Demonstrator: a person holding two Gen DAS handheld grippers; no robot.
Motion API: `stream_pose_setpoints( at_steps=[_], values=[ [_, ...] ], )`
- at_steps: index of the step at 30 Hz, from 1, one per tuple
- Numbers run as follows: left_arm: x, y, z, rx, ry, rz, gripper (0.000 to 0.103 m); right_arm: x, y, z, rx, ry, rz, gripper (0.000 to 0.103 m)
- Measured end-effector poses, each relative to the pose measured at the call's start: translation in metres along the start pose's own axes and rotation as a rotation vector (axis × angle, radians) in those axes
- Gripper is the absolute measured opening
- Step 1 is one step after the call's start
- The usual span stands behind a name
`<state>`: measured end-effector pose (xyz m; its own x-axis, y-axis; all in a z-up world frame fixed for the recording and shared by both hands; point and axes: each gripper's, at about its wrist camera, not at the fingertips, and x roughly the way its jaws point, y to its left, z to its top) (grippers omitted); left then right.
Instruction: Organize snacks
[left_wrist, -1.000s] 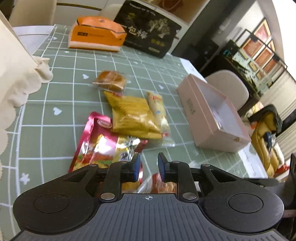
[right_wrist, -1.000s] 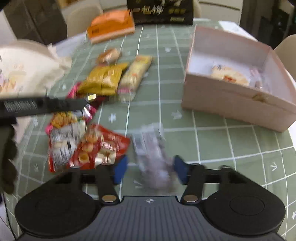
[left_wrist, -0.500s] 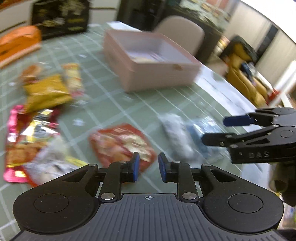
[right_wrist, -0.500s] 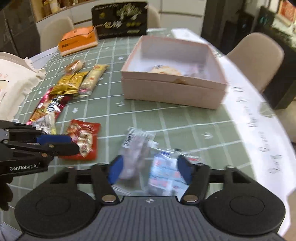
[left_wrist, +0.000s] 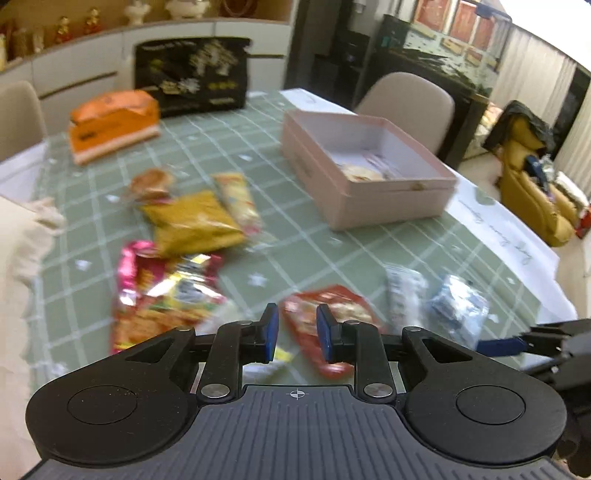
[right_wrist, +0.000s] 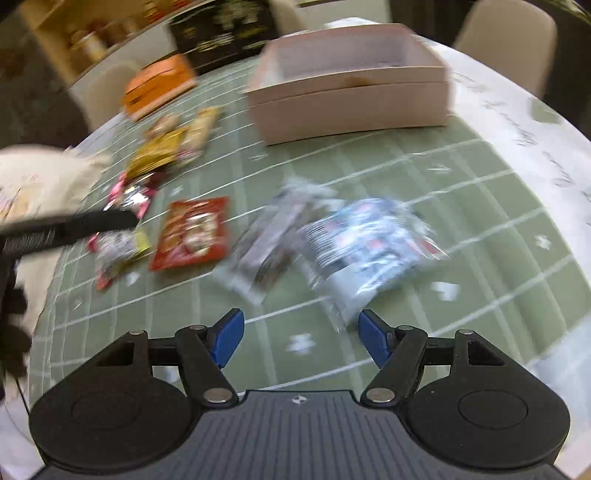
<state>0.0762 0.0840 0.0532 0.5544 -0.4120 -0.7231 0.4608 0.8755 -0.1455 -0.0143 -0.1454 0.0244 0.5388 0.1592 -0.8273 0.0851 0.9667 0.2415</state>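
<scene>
Blue-padded right hand-held gripper (right_wrist: 301, 338) now spread empty; left hand-held gripper (left_wrist: 294, 332) stays pressed together

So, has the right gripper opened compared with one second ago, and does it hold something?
Yes. The right gripper now stands wider and empty above the green cloth; the clear packet once between its jaws lies nearer the pink box.

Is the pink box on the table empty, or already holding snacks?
Not empty. The lidless pink box shows a pale wrapped snack on its floor in the left wrist view; the rest is too blurred to count.
</scene>
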Motion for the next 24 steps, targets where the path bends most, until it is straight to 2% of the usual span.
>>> stream_pose_setpoints(
  at_steps=[5,8,13,19,22,24],
  values=[
    [-0.011,0.040,-0.005,-0.101,0.002,0.098,0.026,-0.003,0.017,-0.002,-0.107,-0.014,-0.070,0.070],
    [-0.016,0.066,-0.013,-0.205,0.006,0.125,0.026,-0.012,0.018,0.002,-0.136,-0.037,-0.057,0.070],
    [-0.013,0.056,-0.019,-0.051,0.034,0.058,0.027,-0.014,0.022,0.011,-0.145,-0.048,-0.065,0.070],
    [0.013,0.018,-0.036,0.109,0.184,-0.056,0.032,-0.011,0.023,0.015,-0.158,-0.042,-0.084,0.070],
    [0.003,0.002,-0.037,0.186,0.145,-0.087,0.034,-0.008,0.018,0.015,-0.144,-0.028,-0.094,0.070],
    [-0.008,0.000,-0.029,0.212,0.082,-0.085,0.035,-0.008,0.015,0.014,-0.146,-0.020,-0.103,0.070]
  ],
)
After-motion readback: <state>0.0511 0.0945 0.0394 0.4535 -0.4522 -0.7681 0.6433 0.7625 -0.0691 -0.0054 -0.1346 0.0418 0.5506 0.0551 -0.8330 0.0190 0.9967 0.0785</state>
